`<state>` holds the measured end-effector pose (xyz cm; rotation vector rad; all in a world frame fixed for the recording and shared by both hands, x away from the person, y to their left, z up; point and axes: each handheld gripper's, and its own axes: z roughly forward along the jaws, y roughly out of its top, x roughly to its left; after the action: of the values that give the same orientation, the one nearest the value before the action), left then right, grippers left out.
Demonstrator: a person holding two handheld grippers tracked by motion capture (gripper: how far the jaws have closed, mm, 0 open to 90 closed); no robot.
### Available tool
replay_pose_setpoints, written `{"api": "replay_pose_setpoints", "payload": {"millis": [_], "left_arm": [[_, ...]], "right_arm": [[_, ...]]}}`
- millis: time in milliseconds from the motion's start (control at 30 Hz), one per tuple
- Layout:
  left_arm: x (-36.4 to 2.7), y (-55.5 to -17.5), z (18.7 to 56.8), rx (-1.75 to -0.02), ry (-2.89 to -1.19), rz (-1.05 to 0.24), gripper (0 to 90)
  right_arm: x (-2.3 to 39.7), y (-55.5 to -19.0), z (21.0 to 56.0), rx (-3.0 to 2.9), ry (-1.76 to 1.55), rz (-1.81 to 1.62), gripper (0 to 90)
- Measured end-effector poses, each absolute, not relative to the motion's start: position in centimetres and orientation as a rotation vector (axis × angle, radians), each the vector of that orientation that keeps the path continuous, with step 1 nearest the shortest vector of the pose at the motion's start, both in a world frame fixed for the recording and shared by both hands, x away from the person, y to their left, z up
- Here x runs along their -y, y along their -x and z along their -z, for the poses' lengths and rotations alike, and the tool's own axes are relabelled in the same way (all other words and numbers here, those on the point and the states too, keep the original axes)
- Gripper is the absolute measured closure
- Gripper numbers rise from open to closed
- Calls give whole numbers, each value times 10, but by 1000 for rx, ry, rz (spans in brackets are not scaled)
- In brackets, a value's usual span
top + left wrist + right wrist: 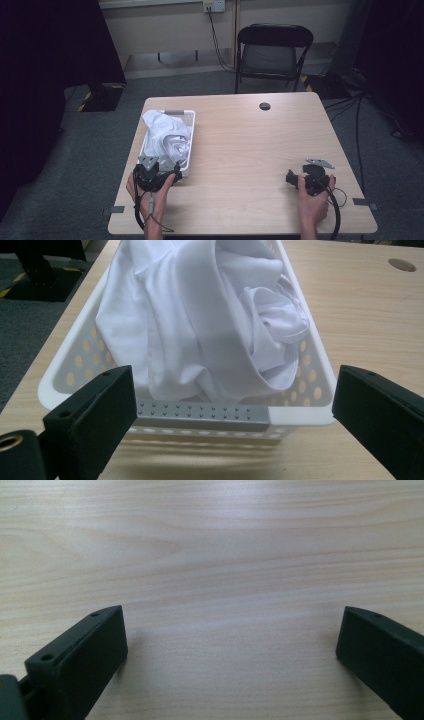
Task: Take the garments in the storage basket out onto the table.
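Facing the white basket at the counter's left side, we hold the left gripper just before its near rim, jaws spread wide and empty. The crumpled white cloth lies heaped inside the basket, untouched as far as we can judge, so any handling of it is yet to begin. Our right gripper rests well apart over bare counter, jaws likewise spread, holding nothing.

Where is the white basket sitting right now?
In the high view, the white basket sits at the table's left edge, holding crumpled white cloth, with the open left claw just before its near end.
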<state>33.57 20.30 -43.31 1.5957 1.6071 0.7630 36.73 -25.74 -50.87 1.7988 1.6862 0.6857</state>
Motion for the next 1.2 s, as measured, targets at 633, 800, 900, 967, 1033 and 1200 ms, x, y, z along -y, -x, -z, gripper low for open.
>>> {"api": "replay_pose_setpoints", "payload": {"millis": [633, 800, 900, 967, 1033, 1200], "left_arm": [[-203, -347, 421, -1608, -1583, -772, 51], [-202, -350, 418, -1601, -1588, -773, 52], [-203, -353, 415, -1602, -1569, -750, 52], [-203, -354, 415, -1603, -1574, -752, 52], [-202, -356, 414, -1605, -1575, -747, 52], [-201, -361, 411, -1590, -1585, -745, 48]], "right_arm": [[257, -367, 509, -1686, -1799, -686, 0], [257, -367, 509, -1686, -1799, -686, 0], [257, -367, 509, -1686, -1799, -686, 0], [257, -367, 509, -1686, -1799, -685, 0], [257, -367, 509, -1687, -1799, -685, 0], [257, -367, 509, -1687, -1799, -685, 0]]}}
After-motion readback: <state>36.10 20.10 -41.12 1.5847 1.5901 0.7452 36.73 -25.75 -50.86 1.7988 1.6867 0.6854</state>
